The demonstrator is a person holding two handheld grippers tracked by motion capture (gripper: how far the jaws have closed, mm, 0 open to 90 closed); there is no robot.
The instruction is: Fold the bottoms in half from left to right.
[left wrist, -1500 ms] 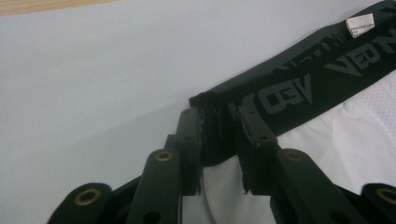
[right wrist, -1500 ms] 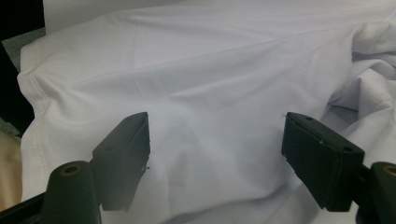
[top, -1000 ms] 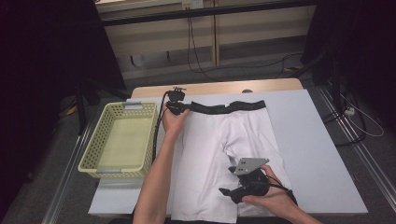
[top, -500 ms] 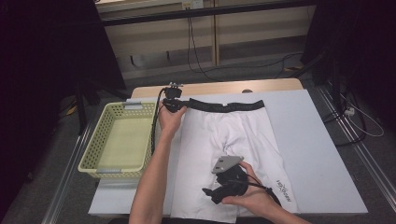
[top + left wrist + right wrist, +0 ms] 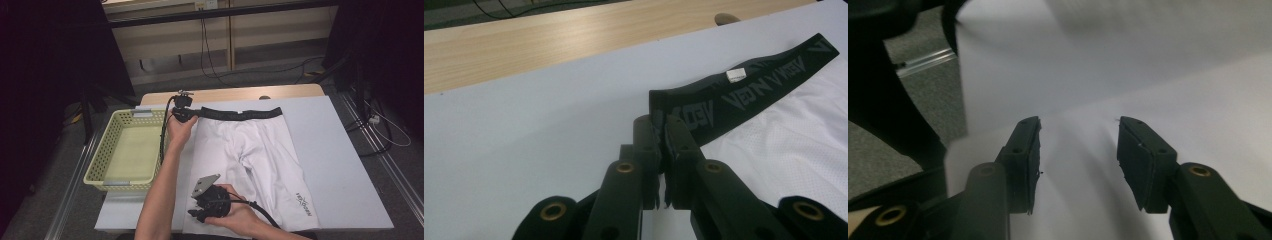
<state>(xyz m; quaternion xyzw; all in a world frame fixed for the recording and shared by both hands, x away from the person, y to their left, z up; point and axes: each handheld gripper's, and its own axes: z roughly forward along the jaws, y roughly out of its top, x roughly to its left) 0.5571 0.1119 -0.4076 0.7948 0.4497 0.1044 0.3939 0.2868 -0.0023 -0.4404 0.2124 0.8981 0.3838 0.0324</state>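
The black waistband (image 5: pixel 744 97) of the white shorts (image 5: pixel 250 160) bears repeated grey block lettering, seen upside down and not clearly readable. Just beside it sits a small white tag (image 5: pixel 736 75), unreadable. Small dark print (image 5: pixel 302 204) marks one leg hem, too small to read.

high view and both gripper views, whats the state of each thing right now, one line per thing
white mesh shorts with black elastic waistband: spread flat on the table, waistband at the far side.
left claw: shut on the waistband's left corner.
right claw: open, above the near left leg hem of the shorts, gripping nothing.
pale yellow plastic basket: upright, empty, left of the shorts.
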